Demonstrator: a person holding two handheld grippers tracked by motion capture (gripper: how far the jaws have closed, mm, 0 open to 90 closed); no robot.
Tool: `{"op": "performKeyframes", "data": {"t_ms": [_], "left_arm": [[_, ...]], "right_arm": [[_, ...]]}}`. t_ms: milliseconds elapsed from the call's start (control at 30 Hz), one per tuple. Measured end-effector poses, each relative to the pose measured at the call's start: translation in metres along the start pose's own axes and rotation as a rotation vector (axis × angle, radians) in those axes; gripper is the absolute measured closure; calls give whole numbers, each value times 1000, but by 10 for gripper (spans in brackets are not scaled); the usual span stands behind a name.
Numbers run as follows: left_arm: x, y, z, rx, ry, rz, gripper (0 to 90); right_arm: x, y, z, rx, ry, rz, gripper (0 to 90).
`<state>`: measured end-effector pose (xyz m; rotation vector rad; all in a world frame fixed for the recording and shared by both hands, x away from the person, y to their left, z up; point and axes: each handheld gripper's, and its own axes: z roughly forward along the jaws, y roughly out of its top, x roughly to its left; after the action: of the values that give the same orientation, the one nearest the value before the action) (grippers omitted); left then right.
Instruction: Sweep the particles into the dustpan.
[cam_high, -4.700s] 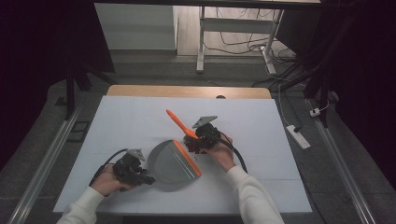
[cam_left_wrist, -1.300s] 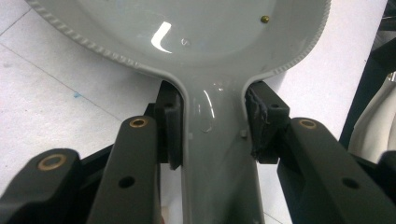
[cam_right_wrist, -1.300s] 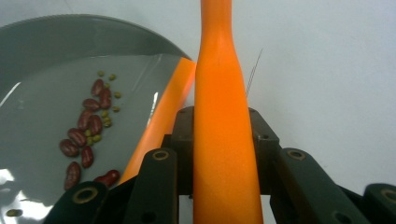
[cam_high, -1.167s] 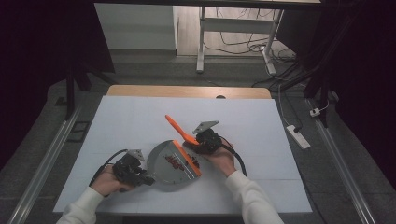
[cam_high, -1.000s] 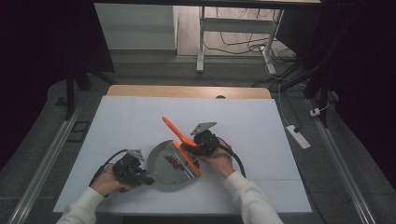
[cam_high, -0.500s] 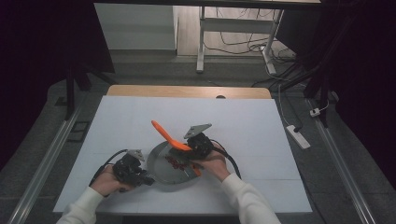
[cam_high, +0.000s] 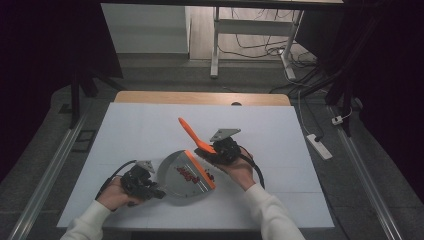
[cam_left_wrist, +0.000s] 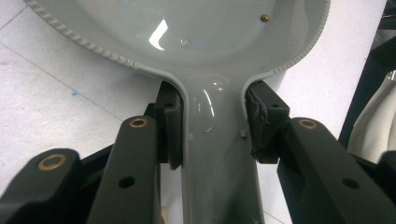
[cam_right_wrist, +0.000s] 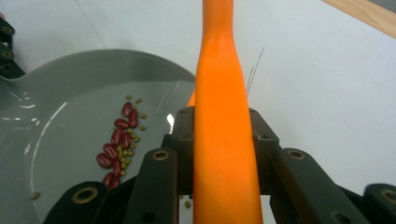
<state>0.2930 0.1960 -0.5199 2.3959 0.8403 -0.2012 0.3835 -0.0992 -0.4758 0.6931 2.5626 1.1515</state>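
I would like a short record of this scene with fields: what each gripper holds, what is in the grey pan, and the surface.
left gripper: shut on the handle of the grey dustpan, at the near left of the table
right gripper: shut on the orange brush handle, which points up and away over the table
dustpan contents: red beans with small greenish beans, in a loose pile
dustpan edge: orange strip along the open side
surface: white table

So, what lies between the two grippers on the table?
In the high view, the grey dustpan lies between the left gripper and right gripper, with red beans inside it.
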Motion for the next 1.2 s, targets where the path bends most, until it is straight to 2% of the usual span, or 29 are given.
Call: {"op": "performKeyframes", "data": {"t_ms": [500, 800, 933, 1200], "left_arm": [[-1, -2, -2, 6, -3, 8, 614], [-1, -3, -3, 7, -3, 9, 614], [-1, -3, -3, 6, -3, 9, 614], [-1, -3, -2, 8, -1, 9, 614]], "right_arm": [[-6, -22, -7, 27, -34, 55, 704], [2, -25, 1, 57, -33, 53, 704], [7, -24, 4, 58, -31, 35, 704], [15, -22, 7, 60, -13, 37, 704]]}}
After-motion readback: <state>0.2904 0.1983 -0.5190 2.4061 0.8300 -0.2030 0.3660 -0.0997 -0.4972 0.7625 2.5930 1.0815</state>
